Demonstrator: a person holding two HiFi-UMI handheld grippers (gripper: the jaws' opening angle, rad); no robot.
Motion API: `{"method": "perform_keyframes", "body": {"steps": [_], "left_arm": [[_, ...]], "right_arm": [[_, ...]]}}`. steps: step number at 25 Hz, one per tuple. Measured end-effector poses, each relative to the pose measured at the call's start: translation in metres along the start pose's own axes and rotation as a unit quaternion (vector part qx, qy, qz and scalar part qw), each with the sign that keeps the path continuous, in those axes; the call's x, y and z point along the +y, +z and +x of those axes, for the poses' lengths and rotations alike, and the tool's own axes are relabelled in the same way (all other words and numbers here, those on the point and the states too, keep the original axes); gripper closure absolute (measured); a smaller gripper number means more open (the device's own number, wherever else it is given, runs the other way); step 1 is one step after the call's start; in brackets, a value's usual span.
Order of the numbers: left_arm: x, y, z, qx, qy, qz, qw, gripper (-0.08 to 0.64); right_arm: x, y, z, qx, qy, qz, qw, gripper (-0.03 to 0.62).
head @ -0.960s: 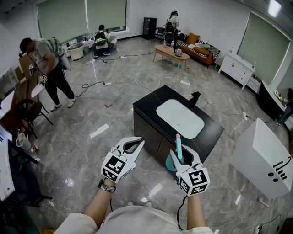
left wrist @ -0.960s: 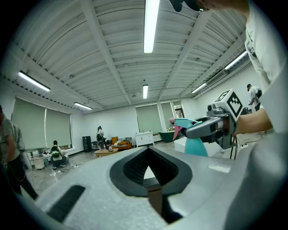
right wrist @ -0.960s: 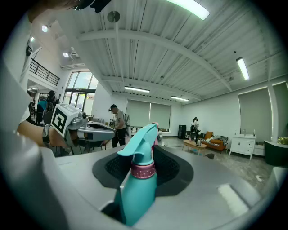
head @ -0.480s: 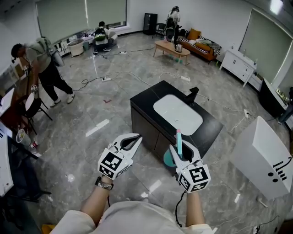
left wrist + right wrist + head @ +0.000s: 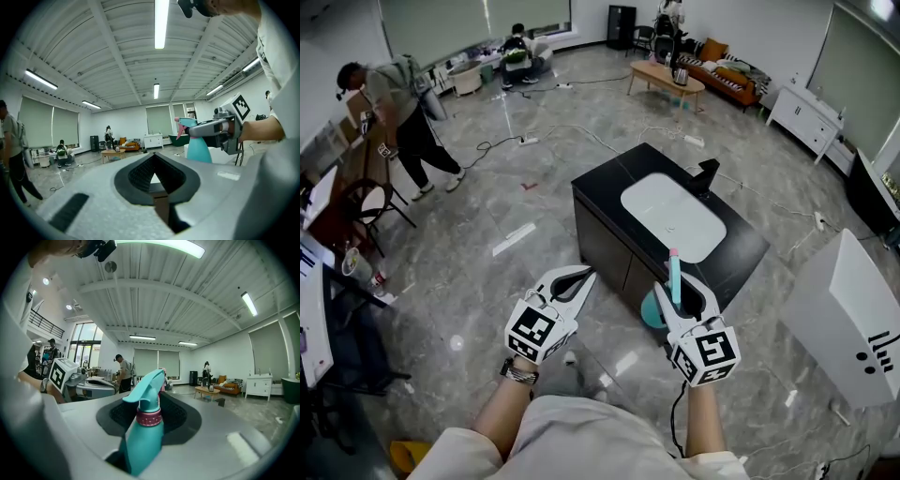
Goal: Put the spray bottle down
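A teal spray bottle (image 5: 655, 310) with a pink nozzle hangs upright in my right gripper (image 5: 685, 292), just short of the near edge of a black cabinet (image 5: 609, 192). The jaws are shut on its neck. In the right gripper view the spray bottle (image 5: 142, 432) fills the gap of the right gripper (image 5: 158, 392), head tilted left. My left gripper (image 5: 578, 278) is beside it on the left, shut with nothing in it. From the left gripper (image 5: 154, 156) the spray bottle (image 5: 198, 151) and right gripper (image 5: 219, 128) show on the right.
The cabinet top holds a white sink basin (image 5: 671, 215) and a black faucet (image 5: 706, 174). A white box (image 5: 848, 309) stands at the right. A person (image 5: 397, 101) bends over at the far left near a chair (image 5: 358, 223). Cables (image 5: 546, 139) lie across the grey floor.
Both grippers have kept their places in front of me, the bottle staying in the right one. The person at the far left has shifted a little.
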State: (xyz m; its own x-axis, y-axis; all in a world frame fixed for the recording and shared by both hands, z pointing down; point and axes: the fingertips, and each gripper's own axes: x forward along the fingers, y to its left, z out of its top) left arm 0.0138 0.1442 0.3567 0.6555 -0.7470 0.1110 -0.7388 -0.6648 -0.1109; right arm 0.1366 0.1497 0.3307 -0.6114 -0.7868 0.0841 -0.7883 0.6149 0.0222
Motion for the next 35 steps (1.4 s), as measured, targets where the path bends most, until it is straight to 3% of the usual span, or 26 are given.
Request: {"method": "perform_keyframes", "body": {"steps": [7,16,25,35], "left_arm": [[0.019,-0.009,0.025,0.003,0.006,-0.003,1.0,0.554],[0.101,-0.009,0.086,-0.004,0.004,-0.002,1.0,0.554],[0.185,-0.015,0.162,0.01,-0.028,-0.005,0.9995,0.554],[0.251,-0.034,0.216,0.02,-0.058,-0.019,0.9979,0.554]], "right_arm": [[-0.025,-0.013,0.024,0.008,0.001,0.008,1.0,0.445],[-0.07,-0.008,0.111,0.007,-0.005,0.001,1.0,0.445],[-0.121,-0.001,0.209,0.0,-0.023,0.013,1.0,0.445],[-0.156,-0.013,0.295,-0.013,-0.04,0.016,0.999,0.445]]}}
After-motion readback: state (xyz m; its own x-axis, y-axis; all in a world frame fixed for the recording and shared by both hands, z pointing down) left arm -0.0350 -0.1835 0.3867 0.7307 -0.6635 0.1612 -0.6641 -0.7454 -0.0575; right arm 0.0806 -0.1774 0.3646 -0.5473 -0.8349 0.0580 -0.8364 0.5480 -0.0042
